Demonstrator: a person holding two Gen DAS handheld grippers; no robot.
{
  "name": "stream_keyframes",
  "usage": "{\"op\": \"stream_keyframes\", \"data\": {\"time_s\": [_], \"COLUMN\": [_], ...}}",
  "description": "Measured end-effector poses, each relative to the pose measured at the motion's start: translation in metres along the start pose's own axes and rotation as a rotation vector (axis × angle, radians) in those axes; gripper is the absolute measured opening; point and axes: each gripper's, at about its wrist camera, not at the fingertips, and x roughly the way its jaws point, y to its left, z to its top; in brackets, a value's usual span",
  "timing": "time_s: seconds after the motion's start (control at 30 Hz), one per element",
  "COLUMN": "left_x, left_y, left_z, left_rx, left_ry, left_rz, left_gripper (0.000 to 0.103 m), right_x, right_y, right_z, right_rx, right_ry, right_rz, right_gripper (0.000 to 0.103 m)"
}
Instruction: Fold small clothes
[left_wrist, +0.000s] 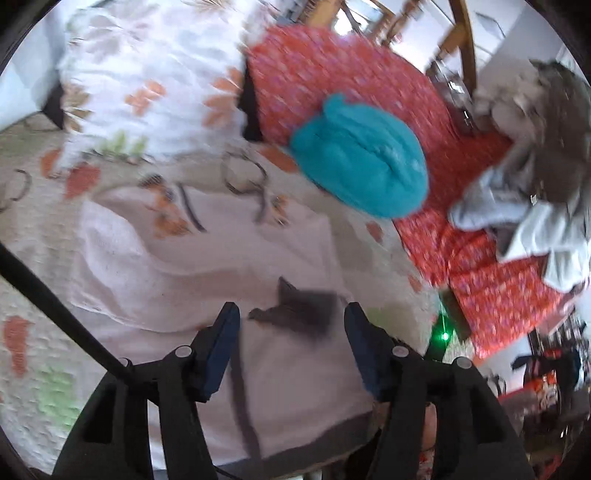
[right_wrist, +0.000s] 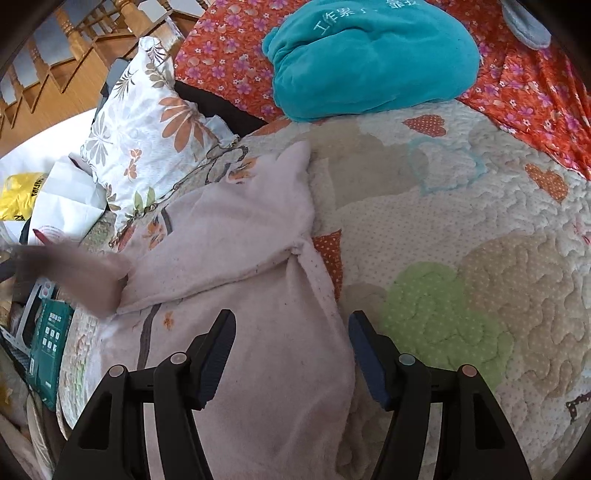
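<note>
A pale pink fleece garment (left_wrist: 207, 266) lies spread on the quilted bed cover (left_wrist: 29, 302); it also shows in the right wrist view (right_wrist: 258, 295), with a sleeve reaching up toward the pillow. A grey cuff (left_wrist: 303, 310) lies just ahead of my left gripper (left_wrist: 291, 317), which is open and empty above the garment. In the right wrist view a blurred grey cuff (right_wrist: 85, 277) hangs at the garment's left edge. My right gripper (right_wrist: 291, 325) is open and empty over the garment's right edge.
A teal plush bundle (right_wrist: 369, 55) lies on a red floral cloth (right_wrist: 524, 92) at the back. A floral pillow (right_wrist: 147, 129) sits back left. Grey clothes (left_wrist: 524, 199) are piled at the right in the left wrist view. Bags and boxes (right_wrist: 48, 332) lie beside the bed.
</note>
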Motion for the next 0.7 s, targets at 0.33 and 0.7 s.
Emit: {"op": "stream_keyframes", "data": {"time_s": [0.33,0.7], "left_x": [0.01,0.006], "left_y": [0.077,0.188], "left_z": [-0.067,-0.096], "left_rx": [-0.086,-0.243], "left_ry": [0.0,-0.148], "left_rz": [0.315,0.374], "left_gripper": [0.063,0.065], "right_x": [-0.002,0.027], "right_y": [0.032,0.069], "right_z": [-0.01,-0.01], "right_rx": [-0.166,-0.267], "right_ry": [-0.04,0.025], "right_rz": [0.008,-0.002], "right_gripper": [0.068,0.068]}}
